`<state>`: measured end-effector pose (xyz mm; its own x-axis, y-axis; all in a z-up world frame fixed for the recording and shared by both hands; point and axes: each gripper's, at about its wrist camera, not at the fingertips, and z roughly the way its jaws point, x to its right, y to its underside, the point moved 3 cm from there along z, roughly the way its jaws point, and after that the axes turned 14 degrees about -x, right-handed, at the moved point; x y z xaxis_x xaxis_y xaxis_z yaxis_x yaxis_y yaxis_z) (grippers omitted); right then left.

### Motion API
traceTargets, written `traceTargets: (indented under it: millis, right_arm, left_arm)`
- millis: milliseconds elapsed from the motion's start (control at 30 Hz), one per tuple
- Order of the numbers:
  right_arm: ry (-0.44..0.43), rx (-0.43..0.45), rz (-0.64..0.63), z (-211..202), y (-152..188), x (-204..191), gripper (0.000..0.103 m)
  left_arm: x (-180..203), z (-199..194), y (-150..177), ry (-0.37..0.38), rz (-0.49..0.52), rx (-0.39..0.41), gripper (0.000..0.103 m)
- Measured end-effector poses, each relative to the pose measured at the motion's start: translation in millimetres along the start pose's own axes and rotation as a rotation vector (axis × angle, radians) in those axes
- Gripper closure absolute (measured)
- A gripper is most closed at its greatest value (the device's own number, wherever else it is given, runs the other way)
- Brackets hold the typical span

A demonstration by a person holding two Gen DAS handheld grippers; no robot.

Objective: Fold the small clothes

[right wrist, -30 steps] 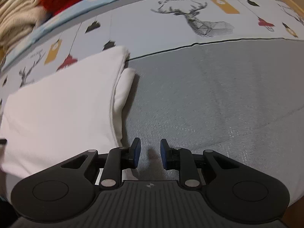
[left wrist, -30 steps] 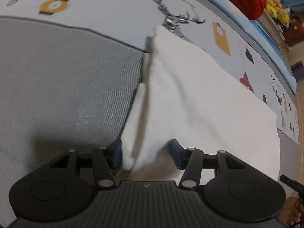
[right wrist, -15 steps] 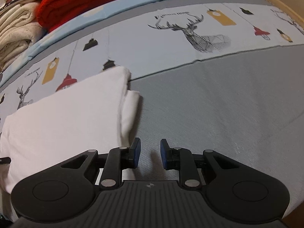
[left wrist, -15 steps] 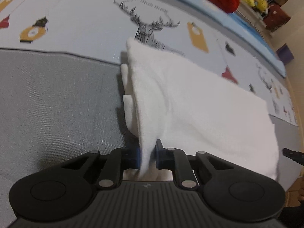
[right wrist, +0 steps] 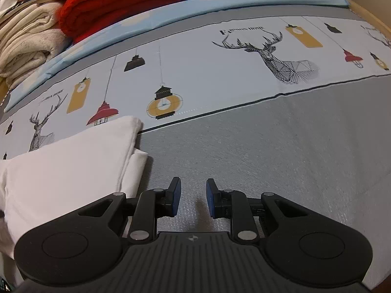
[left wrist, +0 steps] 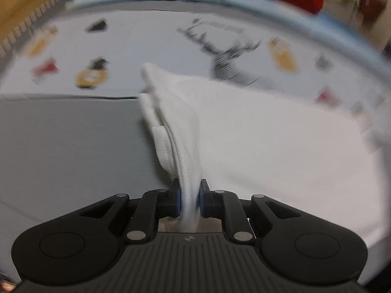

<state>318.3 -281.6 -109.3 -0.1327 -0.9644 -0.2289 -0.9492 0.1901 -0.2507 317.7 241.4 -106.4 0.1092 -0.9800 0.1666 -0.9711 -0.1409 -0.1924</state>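
left gripper [left wrist: 190, 201] has clamped and lifted the white garment's [left wrist: 268, 146] near corner, cloth running away rightward; right gripper [right wrist: 193, 200] part-open, empty, beside it.

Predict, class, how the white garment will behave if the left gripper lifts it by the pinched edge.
Probably floppy: the white garment already tents up into the left gripper while the rest lies flat. Likely light, since a thin pinch raises it. Its folded layers may slide apart and unfold.

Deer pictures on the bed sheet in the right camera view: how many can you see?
3. One big deer right of the middle, one deer at the left by the white cloth, and antlers cut off at the right edge. More may be hidden.
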Motion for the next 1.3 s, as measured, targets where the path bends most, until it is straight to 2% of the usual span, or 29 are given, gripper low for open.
traceTargets:
  millis: [67, 167, 233, 333, 467, 567, 633, 667, 733, 833, 900, 1000, 1133, 1233, 1300]
  right_arm:
    - [0.001, 0.002, 0.002, -0.3, -0.6, 1.2, 0.080]
    - [-0.017, 0.014, 0.028, -2.0, -1.9, 4.3, 0.080]
    - [-0.039, 0.030, 0.028, -4.8, -2.2, 3.2, 0.080]
    - [-0.050, 0.042, -0.006, -7.4, 0.5, -0.4, 0.080]
    - [-0.076, 0.060, -0.023, -12.5, 2.6, -0.8, 0.080]
    - [-0.116, 0.077, -0.009, -17.6, 2.8, 0.2, 0.080]
    - [-0.154, 0.094, 0.008, -21.9, 2.8, 0.3, 0.080]
    - [-0.169, 0.099, 0.013, -23.2, 2.6, -0.4, 0.079]
    - [-0.202, 0.104, 0.022, -24.6, 2.4, -1.5, 0.073]
    - [-0.252, 0.098, 0.031, -22.0, -0.6, -6.8, 0.064]
    - [-0.279, 0.079, 0.031, -16.3, -2.5, -13.8, 0.058]
    - [-0.302, 0.030, 0.035, -2.3, -5.0, -27.9, 0.053]
    - [-0.293, -0.017, 0.018, 16.5, -7.8, -52.4, 0.053]
    - [-0.243, 0.011, -0.009, 22.4, -9.9, -67.7, 0.053]
    - [-0.225, 0.031, -0.023, 26.0, -13.1, -75.3, 0.053]
  left_arm:
    - [11.5, -15.7, -5.1, 0.156, -0.013, 0.020, 0.088]
    - [45.2, -37.4, -10.2, 0.347, 0.017, 0.058, 0.088]
    - [72.2, -42.6, -11.2, 0.432, 0.041, 0.056, 0.088]
    - [123.0, -42.6, -12.0, 0.511, 0.094, 0.035, 0.088]
    - [194.5, -30.7, -11.8, 0.560, 0.141, 0.004, 0.087]
    - [238.4, -14.9, -7.6, 0.604, 0.148, -0.046, 0.081]
    - [259.4, -10.8, -4.8, 0.643, 0.204, -0.115, 0.053]
    - [260.7, -15.3, -2.6, 0.646, 0.226, -0.098, 0.050]
    - [247.8, -26.5, -4.2, 0.606, 0.232, -0.034, 0.047]
    - [208.5, -30.4, -14.3, 0.543, 0.151, -0.008, 0.048]
    - [185.8, -27.5, -18.2, 0.468, 0.109, -0.019, 0.048]
    - [167.5, -19.8, -11.8, 0.396, 0.133, -0.059, 0.049]
    - [156.6, -6.9, 4.0, 0.360, 0.206, -0.111, 0.049]
    - [138.7, 5.8, 17.0, 0.325, 0.229, -0.136, 0.049]
    - [134.6, 6.5, 21.1, 0.339, 0.253, -0.127, 0.049]
